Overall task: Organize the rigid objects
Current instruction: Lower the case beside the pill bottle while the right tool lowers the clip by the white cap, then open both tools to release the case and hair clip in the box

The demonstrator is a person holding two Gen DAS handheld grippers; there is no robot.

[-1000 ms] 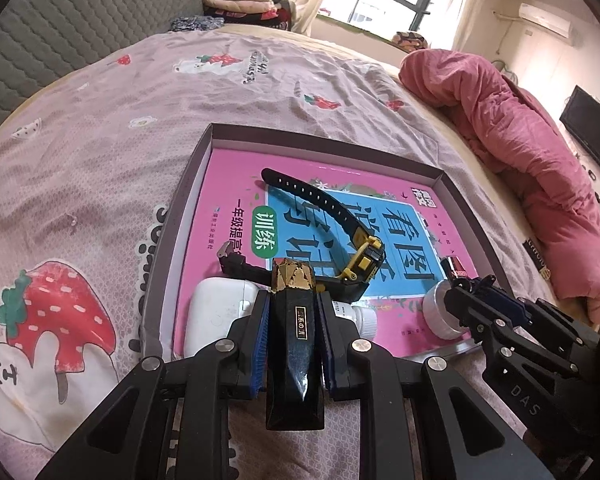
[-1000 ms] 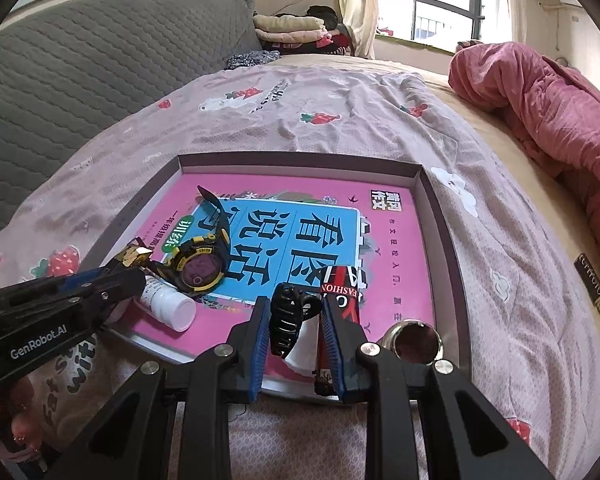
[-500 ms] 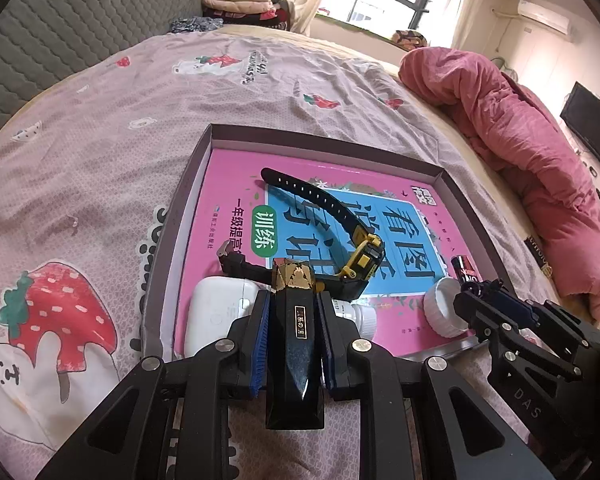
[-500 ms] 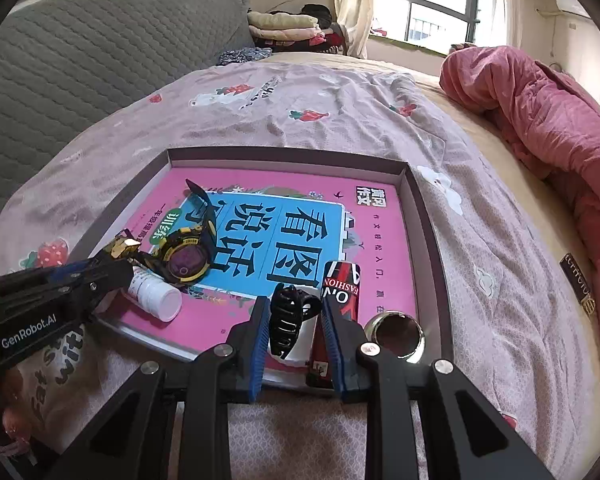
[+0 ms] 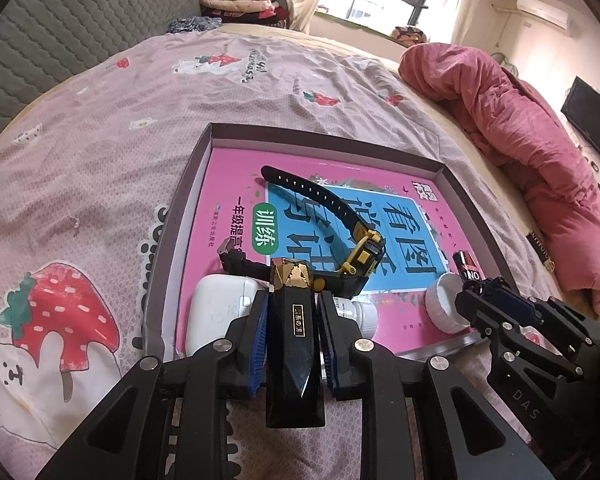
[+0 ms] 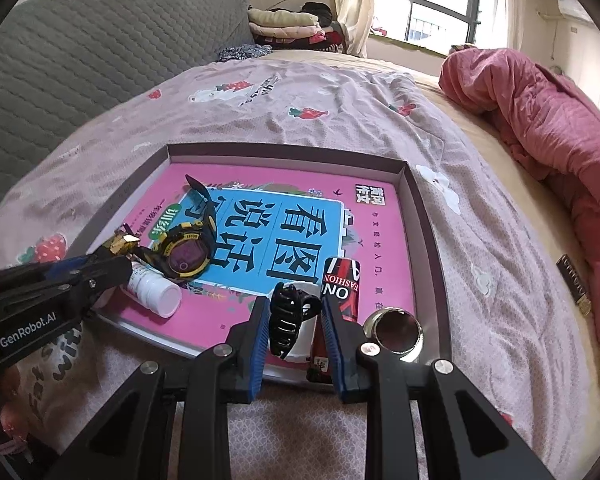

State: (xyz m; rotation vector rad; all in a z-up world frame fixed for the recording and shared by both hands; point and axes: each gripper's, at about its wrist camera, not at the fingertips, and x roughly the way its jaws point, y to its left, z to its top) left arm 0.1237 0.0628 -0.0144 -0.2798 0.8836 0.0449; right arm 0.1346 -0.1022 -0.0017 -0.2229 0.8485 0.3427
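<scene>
Now both grippers hang over the near edge of a shallow grey tray that lies on a bed covered with a strawberry-print sheet. A pink book with a blue panel fills the tray floor.

In the left wrist view, the left gripper has a black faceted bottle with a gold cap between its blue pads. Its jaws have just been easing apart a little, and narrow gaps show on both sides of the bottle, so whether the pads press on it cannot be told. Just beyond the gold cap lies a black and yellow watch on the book, its strap stretched toward the far left. A white case sits at the tray's near left corner, and a small white bottle lies on its side beside the watch.

In the right wrist view, the right gripper is closed narrowly around a black hair claw, which stands between its pads. Under the claw is a white jar; a red and black tube lies just to the right, and a shiny metal cup sits in the near right corner.

A pink quilt is heaped well apart on the right.
</scene>
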